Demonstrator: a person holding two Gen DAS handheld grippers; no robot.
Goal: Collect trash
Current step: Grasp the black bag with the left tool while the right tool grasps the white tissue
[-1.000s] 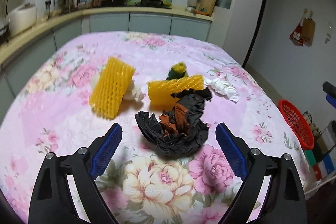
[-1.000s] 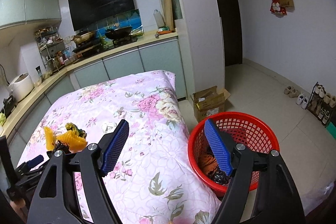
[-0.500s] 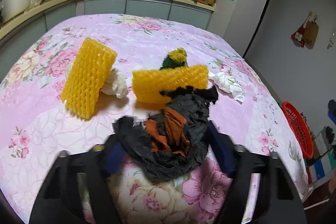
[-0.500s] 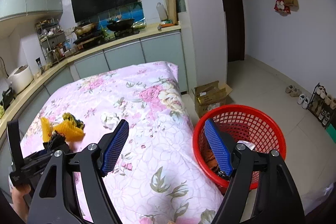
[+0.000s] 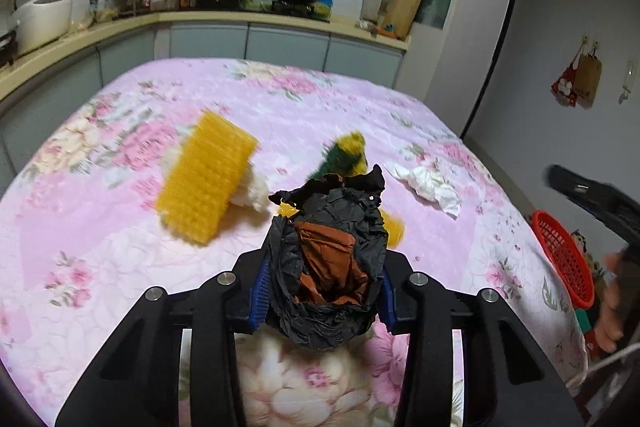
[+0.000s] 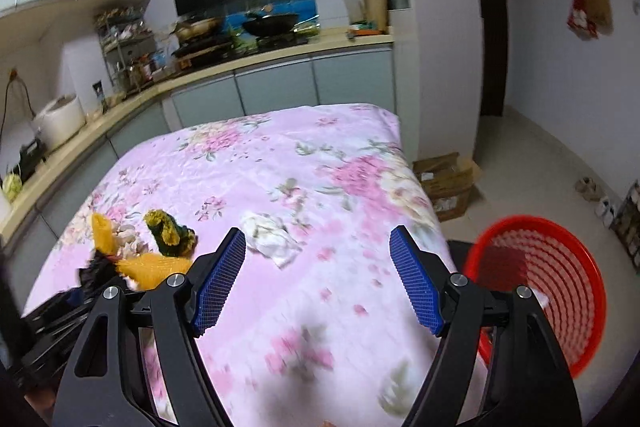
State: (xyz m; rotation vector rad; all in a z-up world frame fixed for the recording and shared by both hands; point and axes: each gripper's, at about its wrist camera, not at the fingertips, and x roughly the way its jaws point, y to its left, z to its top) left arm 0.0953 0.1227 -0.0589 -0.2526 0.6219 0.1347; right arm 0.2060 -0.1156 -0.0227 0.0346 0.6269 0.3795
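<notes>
Left wrist view: the left gripper (image 5: 322,301) has just been closing, and its blue ribbed pads (image 5: 258,297) now pinch the crumpled black and rust-brown paper wad (image 5: 330,267) from both sides. A second ago the wad lay spread on the pink floral quilt (image 5: 120,247) between wide-set jaws; now it is squeezed into a tall bundle that hides most of the second yellow foam net sleeve (image 5: 394,227) behind it. Whether it has left the cloth I cannot tell.

Farther out, the first yellow foam net sleeve (image 5: 206,183) leans on a small white wad, the green and yellow tufted scrap (image 5: 344,159) lies behind the held bundle, and the crumpled white tissue (image 5: 426,185) rests toward the right edge. All lie where they did before.

In the right wrist view the right gripper (image 6: 318,283) stands wide with nothing between its pads. It has swung away from the red mesh plastic basket (image 6: 560,287), which sits on the floor beside the table, and now faces the tissue.

My reading: one piece is secured for the basket, four remain, and the free claw seems bound for the tissue.
</notes>
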